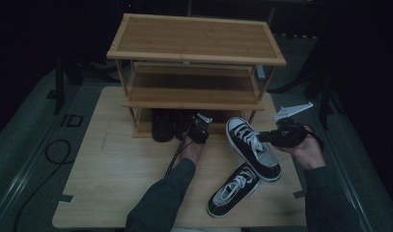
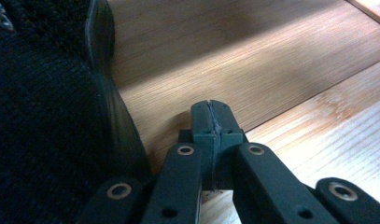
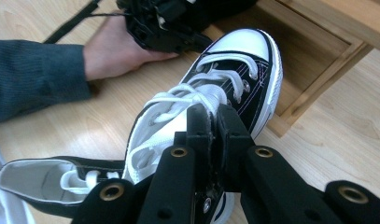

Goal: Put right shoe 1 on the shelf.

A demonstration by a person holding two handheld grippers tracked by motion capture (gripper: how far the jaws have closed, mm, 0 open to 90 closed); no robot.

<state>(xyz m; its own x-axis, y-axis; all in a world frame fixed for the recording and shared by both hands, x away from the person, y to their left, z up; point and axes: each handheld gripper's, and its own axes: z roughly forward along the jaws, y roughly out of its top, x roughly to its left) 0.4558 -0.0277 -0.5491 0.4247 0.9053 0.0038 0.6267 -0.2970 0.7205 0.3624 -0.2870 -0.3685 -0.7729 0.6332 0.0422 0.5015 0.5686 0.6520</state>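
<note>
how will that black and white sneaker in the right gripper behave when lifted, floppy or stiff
The sneaker would probably flex: its upper looks like soft canvas, so the ankle part may sag where the right gripper pinches it. The white rubber toe cap and sole look firmer and should hold their shape. Its loose laces may dangle and could snag on the wooden rack.

Landmark: bamboo rack (image 1: 196,38). Top and middle shelves bare, open from front. Bottom shelf: dark boots (image 1: 161,126) block left half; left gripper (image 1: 200,126) closed, occupying centre mouth; right half free. Sneaker (image 1: 252,147) lifted just before right post; second sneaker (image 1: 233,189) nearer. Table (image 1: 117,164) before left post open.
</note>
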